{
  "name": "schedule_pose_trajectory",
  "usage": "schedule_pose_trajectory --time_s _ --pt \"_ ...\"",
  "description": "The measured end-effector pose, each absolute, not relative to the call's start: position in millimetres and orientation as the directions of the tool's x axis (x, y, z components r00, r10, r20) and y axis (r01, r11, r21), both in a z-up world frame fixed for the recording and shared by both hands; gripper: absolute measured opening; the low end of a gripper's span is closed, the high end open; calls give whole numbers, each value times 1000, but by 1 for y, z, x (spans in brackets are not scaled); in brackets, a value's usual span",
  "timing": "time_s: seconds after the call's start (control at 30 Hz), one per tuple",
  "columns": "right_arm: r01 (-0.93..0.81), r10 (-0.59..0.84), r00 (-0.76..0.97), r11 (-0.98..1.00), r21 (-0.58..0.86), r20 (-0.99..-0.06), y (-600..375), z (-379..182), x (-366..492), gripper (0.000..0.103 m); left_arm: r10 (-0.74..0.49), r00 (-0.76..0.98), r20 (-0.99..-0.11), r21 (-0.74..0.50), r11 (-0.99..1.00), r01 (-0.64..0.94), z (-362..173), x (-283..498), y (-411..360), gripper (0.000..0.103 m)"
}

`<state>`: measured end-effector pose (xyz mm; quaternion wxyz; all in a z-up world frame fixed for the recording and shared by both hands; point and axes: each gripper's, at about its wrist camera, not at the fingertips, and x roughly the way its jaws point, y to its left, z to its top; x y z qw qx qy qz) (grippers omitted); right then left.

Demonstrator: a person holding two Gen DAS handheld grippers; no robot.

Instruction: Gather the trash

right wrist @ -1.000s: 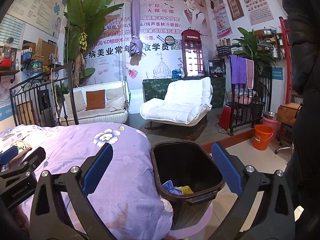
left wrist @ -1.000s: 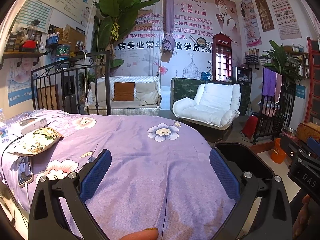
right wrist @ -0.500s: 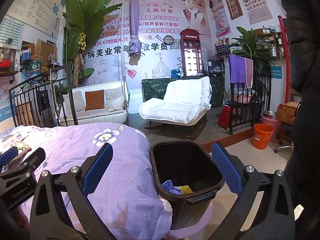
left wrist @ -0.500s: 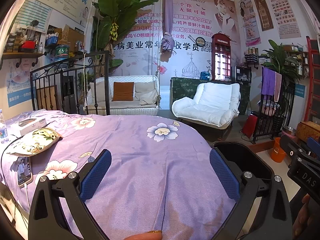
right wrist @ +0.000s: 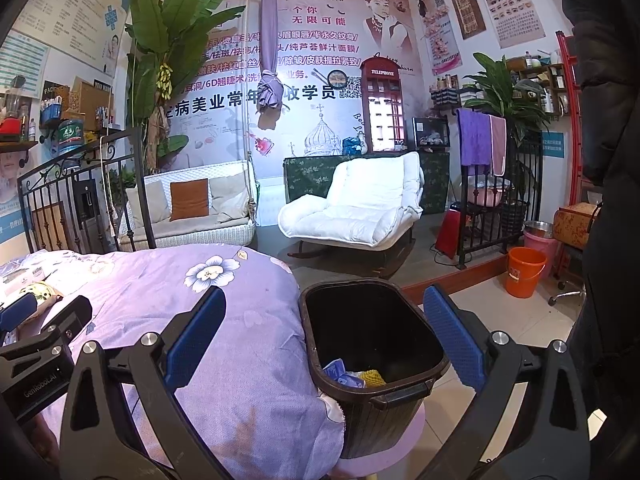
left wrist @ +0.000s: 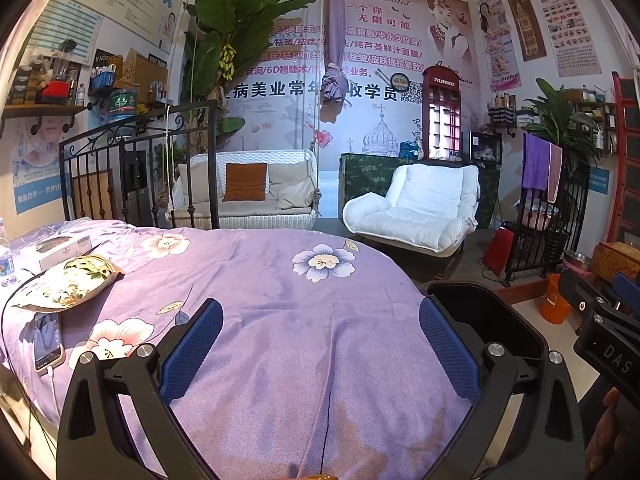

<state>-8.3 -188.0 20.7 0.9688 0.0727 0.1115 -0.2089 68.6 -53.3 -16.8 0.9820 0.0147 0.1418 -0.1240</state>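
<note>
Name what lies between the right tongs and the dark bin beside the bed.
Nothing. In the right wrist view, the open right tongs frame the bin directly, with only the purple bedspread left of it.

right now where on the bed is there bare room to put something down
The middle of the purple bedspread is bare, from the blue flower print back to the left gripper. The left edge is crowded: snack bag, phone, box. The bin borders the right.
</note>
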Motion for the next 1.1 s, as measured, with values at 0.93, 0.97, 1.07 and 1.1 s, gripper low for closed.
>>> schedule_pose_trajectory --time_s 0.93,0.97,1.07,1.1 --pt "419 -386 888 903 93 -248 -189 22 -9 98 -245 926 -287 -7 967 254 -19 69 -58 98" --pt "419 -386 888 903 93 -248 -189 22 -9 98 -246 926 -287 -6 967 255 -19 69 -59 98" --pt "419 -387 888 903 92 -248 -189 23 -9 98 -247 925 -287 -7 967 256 -19 69 -59 98" --pt "419 -387 888 903 93 -248 -189 22 -9 98 -247 926 -287 -7 967 256 -19 69 -60 98"
